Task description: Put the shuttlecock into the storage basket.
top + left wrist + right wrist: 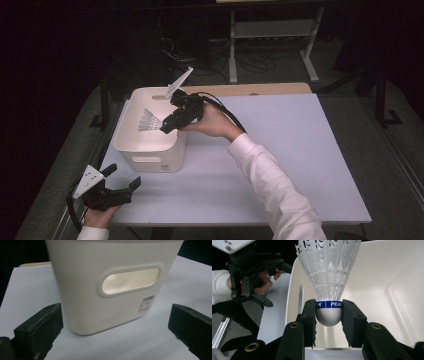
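Work in hand: I am putting a white plastic shuttlecock (328, 277) into the white storage bin (150, 155) that stands at the left of the pale worktop (300, 150).
Right claw (329, 315): clamped on the shuttlecock's rounded white cork, both black pads pressing just below the blue band that reads PEAK; the skirt fans away from me.
Where the shuttlecock is: in the high view it (148, 120) hangs over the bin's open mouth, skirt pointing toward the bin's left wall, carried by my right claw (167, 126). I cannot tell whether it sits below the rim or level with it; it does not touch the bin's floor.
Left claw (122, 177): jaws wide apart with nothing between them, resting low at the worktop's near left corner, apart from the bin. From its own camera I look at the bin's (82, 290) front wall with the oval handle cut-out (131, 281) and a small barcode label (147, 304).
Done so far, as I judge it: pick-up is complete and the carry to the bin looks almost finished.
Left to do: lower a little, let the jaws part so the shuttlecock drops inside, then draw my right hand (212, 122) clear.
Bin contents: the bright inner floor I can see looks bare.
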